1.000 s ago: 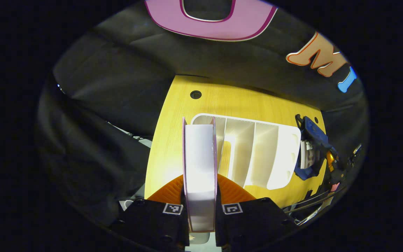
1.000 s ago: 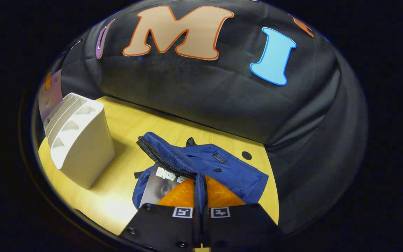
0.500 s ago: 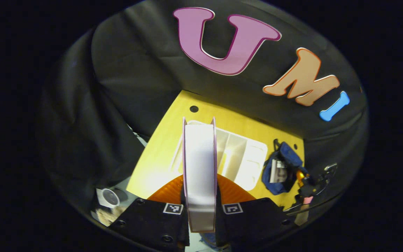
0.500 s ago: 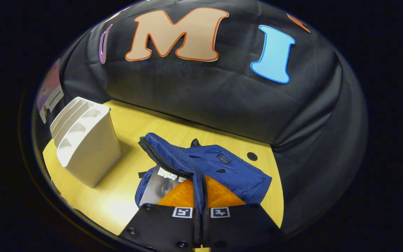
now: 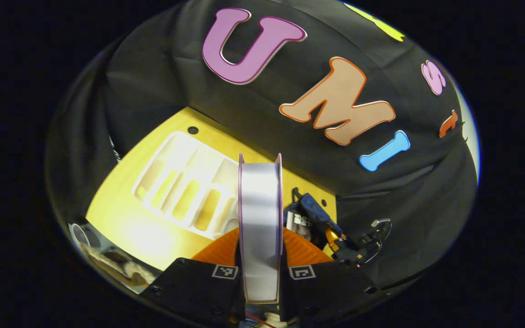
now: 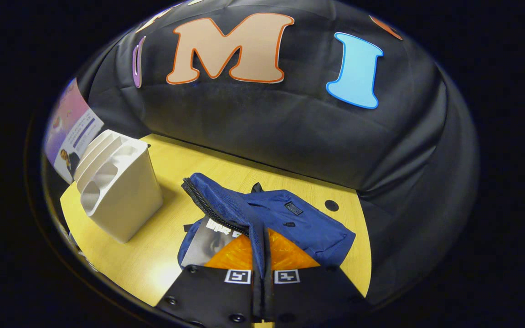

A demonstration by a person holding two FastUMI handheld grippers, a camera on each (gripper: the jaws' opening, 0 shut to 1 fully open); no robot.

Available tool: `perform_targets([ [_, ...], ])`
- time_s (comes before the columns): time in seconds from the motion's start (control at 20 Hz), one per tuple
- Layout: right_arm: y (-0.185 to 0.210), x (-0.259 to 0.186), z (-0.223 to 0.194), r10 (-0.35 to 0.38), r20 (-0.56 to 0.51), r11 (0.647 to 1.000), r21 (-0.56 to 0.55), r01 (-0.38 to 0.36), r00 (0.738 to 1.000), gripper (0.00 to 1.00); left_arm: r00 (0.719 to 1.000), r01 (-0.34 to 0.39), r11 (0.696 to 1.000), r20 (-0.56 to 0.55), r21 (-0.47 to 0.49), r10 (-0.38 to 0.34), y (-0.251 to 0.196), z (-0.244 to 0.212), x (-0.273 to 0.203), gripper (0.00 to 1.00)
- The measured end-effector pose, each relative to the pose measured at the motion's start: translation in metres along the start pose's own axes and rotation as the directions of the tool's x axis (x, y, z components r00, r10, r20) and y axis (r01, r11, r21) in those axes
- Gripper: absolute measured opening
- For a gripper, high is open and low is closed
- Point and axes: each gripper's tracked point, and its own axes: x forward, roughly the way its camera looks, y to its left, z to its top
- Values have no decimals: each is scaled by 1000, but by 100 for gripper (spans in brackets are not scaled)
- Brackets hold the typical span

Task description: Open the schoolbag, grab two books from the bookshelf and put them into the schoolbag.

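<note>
My left claw (image 5: 260, 278) grips a book (image 5: 260, 223) above the table (image 6: 226, 168); my right claw (image 6: 262, 291) pinches the schoolbag (image 6: 290, 218) flap.

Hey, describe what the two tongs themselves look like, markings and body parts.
The left tongs and the right tongs look alike: a black body with screw heads, two small square black-and-white coded tags near the fingers, and a ribbed, translucent orange fan-shaped piece behind them. A thin red wire shows under the left one.
</note>
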Motion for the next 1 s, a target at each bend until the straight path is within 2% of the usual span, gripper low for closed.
perform_targets([
  [0.15, 0, 0, 2, -3, 7, 1000, -5, 3, 1000, 5, 994, 111, 992, -8, -56, -112, -30, -38, 38, 26],
  [0.3, 1, 0, 3, 0, 4, 1000, -10, 1, 1000, 5, 982, 180, 979, -44, -95, -185, -48, -68, 68, 26],
  [0.6, 0, 0, 6, 12, 1, 1000, -8, -12, 1000, 5, 951, 263, 961, -142, -88, -273, -84, -127, 132, 26],
  [0.75, -3, -1, 9, 4, 1, 1000, -12, -4, 1000, 5, 941, 280, 957, -179, -74, -289, -94, -155, 164, 27],
  [1.0, -4, 1, 12, -11, 0, 1000, 6, 11, 1000, 5, 930, 330, 939, -139, -96, -341, -108, -176, 209, 26],
])
